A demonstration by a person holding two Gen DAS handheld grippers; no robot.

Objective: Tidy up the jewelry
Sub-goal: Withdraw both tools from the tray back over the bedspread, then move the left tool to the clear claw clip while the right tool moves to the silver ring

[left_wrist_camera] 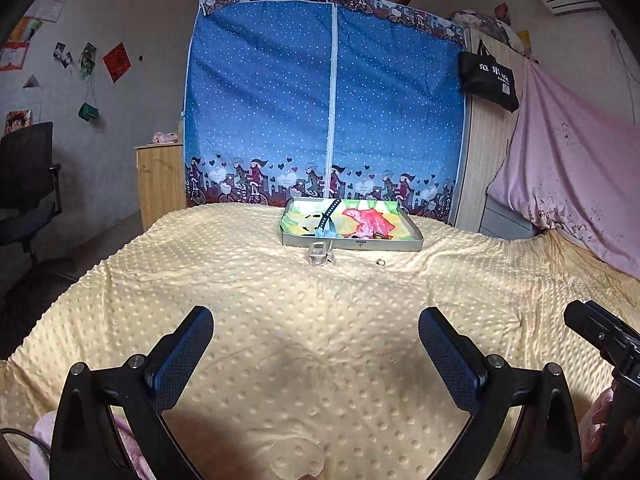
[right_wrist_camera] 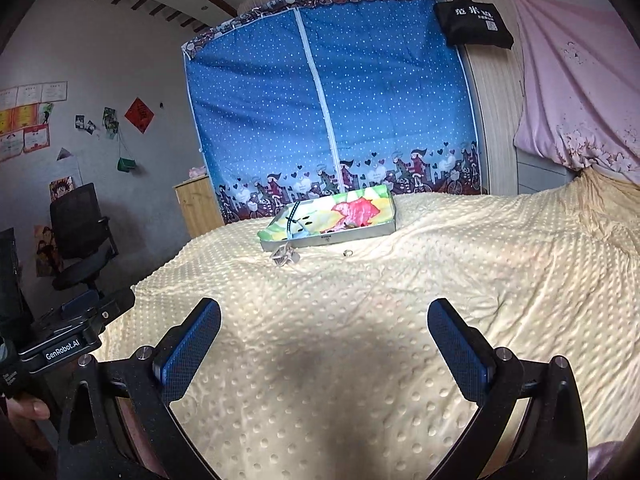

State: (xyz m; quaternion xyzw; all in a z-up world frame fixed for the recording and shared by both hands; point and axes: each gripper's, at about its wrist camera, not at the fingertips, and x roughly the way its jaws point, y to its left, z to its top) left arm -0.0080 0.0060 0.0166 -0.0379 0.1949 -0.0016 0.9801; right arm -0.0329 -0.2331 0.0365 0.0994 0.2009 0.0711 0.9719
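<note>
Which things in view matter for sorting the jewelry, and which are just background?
For the job:
- tray
- clear hair claw clip
- ring
- watch strap in the tray

Just there:
- blue wardrobe
- black bag
- office chair
- wooden cabinet

Left gripper (left_wrist_camera: 316, 344) hangs low with its fingers (left_wrist_camera: 182, 358) spread wide, nothing between them. Right gripper (right_wrist_camera: 324, 344) sits level alongside, its fingers (right_wrist_camera: 192, 344) just as wide apart and empty. Each device shows at the edge of the other's view, so the two are side by side. A fingertip of the left hand (right_wrist_camera: 30, 408) curls under its handle.
</note>
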